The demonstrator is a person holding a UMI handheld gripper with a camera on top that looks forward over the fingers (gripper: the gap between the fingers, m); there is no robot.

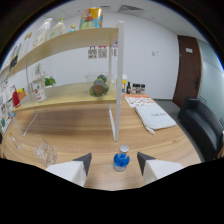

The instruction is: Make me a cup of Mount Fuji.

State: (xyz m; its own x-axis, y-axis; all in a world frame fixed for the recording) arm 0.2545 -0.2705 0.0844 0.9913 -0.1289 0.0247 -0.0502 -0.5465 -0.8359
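Step in hand: reaching for the small bottle (pixel 121 159) of blue liquid, most likely the first ingredient of the Mount Fuji drink; as I judge it, the task has barely begun, since nothing looks poured or mixed.

Gripper: the gripper (pixel 114 162) hovers low over the wooden table (pixel 75 131), its two fingers spread wide apart and holding nothing.

Bottle position: upright on the table, between the two fingertips, with a clear gap on each side; pale cap on top, blue body below.

Next move: by my reckoning, ease forward a little so the bottle sits deeper between the fingers, then close evenly on its body below the cap. It is small and round, so an off-centre squeeze could tip it or send it skidding.

Count, bottles: one blue bottle by the fingers; a few dark small bottles (pixel 131 88) far back on the table, too small to count surely.

Count, glassware: one clear glass jar (pixel 44 151) lying on the table just off one fingertip.

Count, shelving: one wooden shelf unit (pixel 75 42) with two levels and a clear upright panel at its end.

Count, other things: one green leafy bunch (pixel 99 86) on the lower shelf, one white bag (pixel 154 118) and one printed sheet (pixel 140 100) on the table, one black sofa (pixel 202 125) beside it, one dark door (pixel 186 67) behind.
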